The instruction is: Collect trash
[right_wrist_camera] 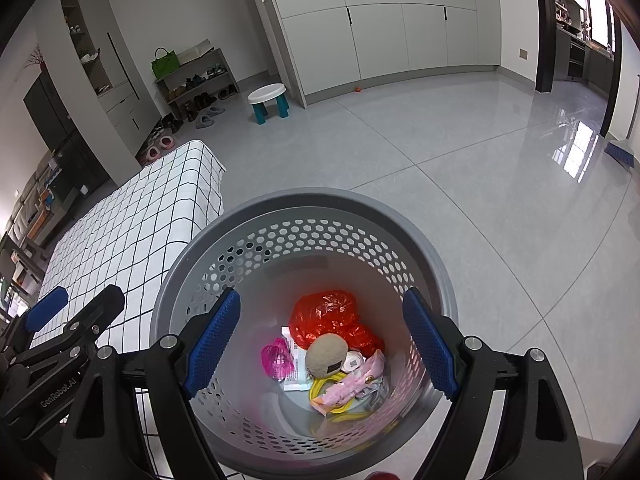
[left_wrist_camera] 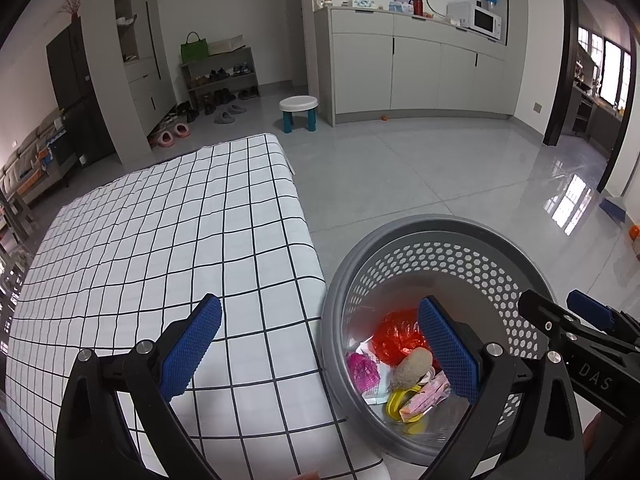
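Blue fingers frame the bin beside the checked table.

Glossy grey tiled floor, white cabinets, shoe rack

The bin stands on the floor just right of the table. In it lie a bag, a round lump and wrappers. Far behind stand a stool, a shoe rack left of it, and cabinets.
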{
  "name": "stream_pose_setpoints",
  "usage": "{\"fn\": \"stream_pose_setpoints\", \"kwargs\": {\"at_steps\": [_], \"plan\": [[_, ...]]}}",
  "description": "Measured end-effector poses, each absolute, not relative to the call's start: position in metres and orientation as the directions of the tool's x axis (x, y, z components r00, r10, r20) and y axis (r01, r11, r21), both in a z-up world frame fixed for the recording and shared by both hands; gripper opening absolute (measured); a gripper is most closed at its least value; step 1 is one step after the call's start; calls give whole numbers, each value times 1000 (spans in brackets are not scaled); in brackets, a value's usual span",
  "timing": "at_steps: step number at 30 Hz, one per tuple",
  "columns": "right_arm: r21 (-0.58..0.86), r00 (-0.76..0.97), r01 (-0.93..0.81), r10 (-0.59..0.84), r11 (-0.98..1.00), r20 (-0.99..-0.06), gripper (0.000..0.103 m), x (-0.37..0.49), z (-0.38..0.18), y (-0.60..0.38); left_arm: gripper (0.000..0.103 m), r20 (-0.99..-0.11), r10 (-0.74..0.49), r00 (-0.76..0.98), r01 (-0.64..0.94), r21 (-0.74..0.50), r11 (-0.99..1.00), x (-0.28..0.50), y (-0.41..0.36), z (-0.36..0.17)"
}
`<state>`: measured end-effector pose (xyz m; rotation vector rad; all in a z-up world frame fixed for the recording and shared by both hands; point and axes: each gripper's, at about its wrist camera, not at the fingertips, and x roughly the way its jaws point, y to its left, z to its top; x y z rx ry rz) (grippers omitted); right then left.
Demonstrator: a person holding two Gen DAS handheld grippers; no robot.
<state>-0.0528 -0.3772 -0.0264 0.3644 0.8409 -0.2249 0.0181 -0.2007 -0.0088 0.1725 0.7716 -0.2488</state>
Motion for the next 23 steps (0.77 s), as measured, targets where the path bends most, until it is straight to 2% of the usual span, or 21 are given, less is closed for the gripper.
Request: {"fn": "stream_pose_setpoints", "kwargs": {"at_steps": [23], "plan": [[230, 654, 328, -45, 916, -755, 80, -53, -25, -375, 97, -714, -161, 682, 272, 43, 961, 19, -196, -8]]}}
